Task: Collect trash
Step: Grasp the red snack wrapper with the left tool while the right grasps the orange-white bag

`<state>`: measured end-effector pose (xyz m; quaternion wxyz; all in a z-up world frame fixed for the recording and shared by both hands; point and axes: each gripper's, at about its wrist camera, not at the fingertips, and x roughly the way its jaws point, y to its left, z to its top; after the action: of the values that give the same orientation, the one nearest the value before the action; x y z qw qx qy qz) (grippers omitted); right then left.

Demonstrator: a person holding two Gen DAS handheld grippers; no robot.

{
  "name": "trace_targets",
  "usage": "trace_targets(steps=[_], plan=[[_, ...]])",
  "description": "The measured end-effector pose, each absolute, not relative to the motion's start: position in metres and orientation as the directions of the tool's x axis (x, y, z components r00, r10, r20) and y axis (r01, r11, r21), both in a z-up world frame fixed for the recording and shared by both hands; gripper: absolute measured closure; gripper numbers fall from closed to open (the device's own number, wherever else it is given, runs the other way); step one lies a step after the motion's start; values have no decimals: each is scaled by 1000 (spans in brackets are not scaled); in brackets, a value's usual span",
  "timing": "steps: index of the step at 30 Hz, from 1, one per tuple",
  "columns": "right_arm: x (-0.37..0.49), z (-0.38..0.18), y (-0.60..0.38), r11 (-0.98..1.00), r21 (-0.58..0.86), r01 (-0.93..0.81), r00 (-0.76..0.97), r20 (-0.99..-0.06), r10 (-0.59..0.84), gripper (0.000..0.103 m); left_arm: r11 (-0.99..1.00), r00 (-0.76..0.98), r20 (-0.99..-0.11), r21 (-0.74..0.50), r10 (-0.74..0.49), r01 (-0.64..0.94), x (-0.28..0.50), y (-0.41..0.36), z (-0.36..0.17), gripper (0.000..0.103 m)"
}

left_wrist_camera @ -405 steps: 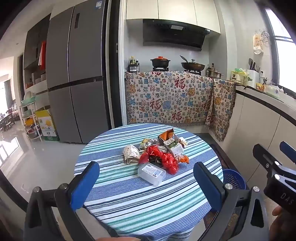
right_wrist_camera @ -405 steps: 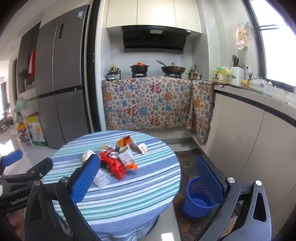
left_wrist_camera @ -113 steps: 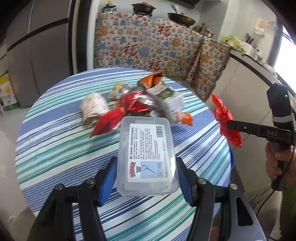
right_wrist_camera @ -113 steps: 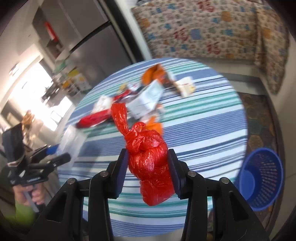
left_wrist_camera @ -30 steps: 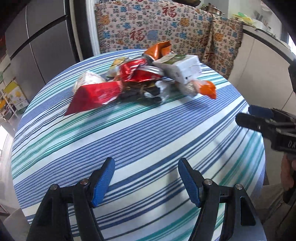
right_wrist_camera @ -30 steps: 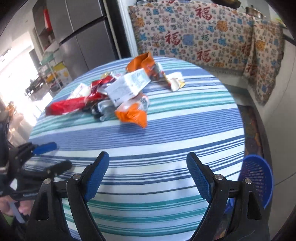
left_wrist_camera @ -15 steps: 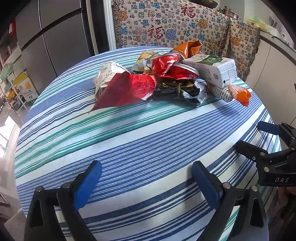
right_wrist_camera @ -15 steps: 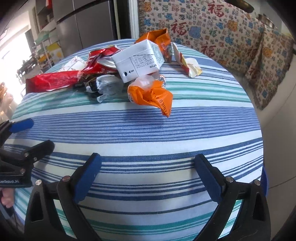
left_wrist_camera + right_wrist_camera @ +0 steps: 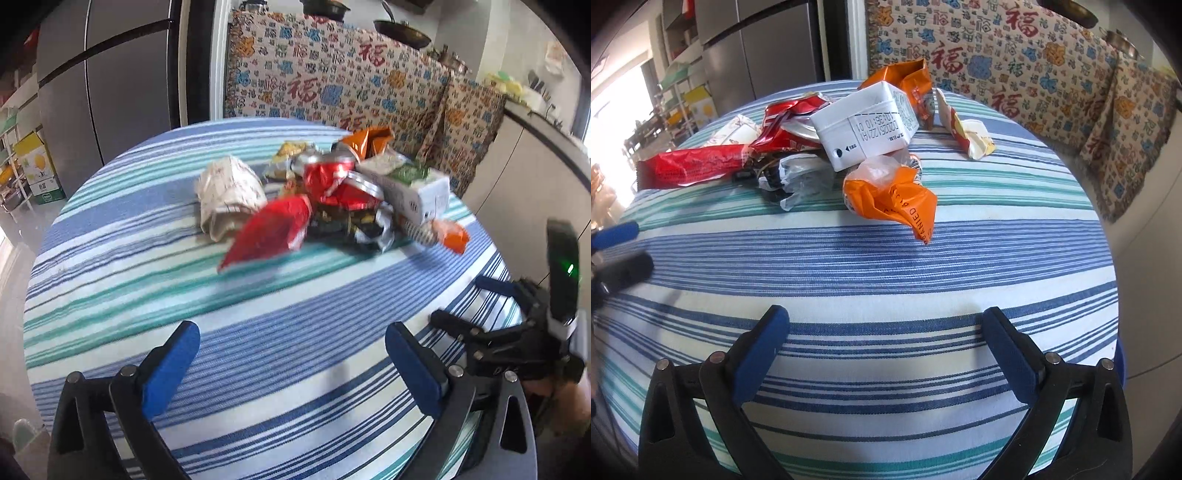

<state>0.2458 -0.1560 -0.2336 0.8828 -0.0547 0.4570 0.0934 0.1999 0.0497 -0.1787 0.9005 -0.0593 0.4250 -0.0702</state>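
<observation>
A pile of trash lies on the round striped table (image 9: 110, 295): a red snack wrapper (image 9: 271, 230), a crumpled paper cup (image 9: 227, 195), a crushed red can (image 9: 328, 177), a white carton (image 9: 410, 188) and an orange bag (image 9: 448, 236). My left gripper (image 9: 291, 365) is open and empty over the table's near side. My right gripper (image 9: 886, 350) is open and empty, with the orange bag (image 9: 894, 199) and the white carton (image 9: 864, 122) ahead of it. The right gripper also shows in the left wrist view (image 9: 469, 306).
A grey fridge (image 9: 110, 81) stands behind the table on the left. A patterned cloth (image 9: 332, 81) hangs over the counter at the back. White cabinets (image 9: 524, 166) run along the right. A torn white and orange wrapper (image 9: 967, 136) lies apart from the pile.
Both grippers have moved closer to the trash pile and stay open. The right gripper has come nearer the orange bag. Earlier, the plastic box and the red bag left the grippers.
</observation>
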Motion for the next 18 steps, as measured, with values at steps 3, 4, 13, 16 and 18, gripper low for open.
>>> trace_targets(steps=[3, 4, 13, 16, 18], plan=[[246, -233, -155, 976, -12, -218, 565, -817, 116, 0, 969, 638, -733, -226, -237, 99, 218, 64, -159, 1], [246, -233, -155, 976, -12, -218, 565, -817, 116, 0, 968, 635, -733, -227, -244, 110, 227, 66, -154, 2], [247, -234, -155, 976, -12, -218, 566, -816, 116, 0, 969, 578, -781, -141, -235, 203, 260, 50, -169, 78], [246, -234, -155, 976, -12, -218, 566, -816, 116, 0, 970, 586, -775, -154, -236, 187, 244, 50, -172, 83], [247, -234, -155, 976, -11, -220, 565, -817, 118, 0, 972, 587, -775, -164, -233, 169, 228, 51, -175, 83]])
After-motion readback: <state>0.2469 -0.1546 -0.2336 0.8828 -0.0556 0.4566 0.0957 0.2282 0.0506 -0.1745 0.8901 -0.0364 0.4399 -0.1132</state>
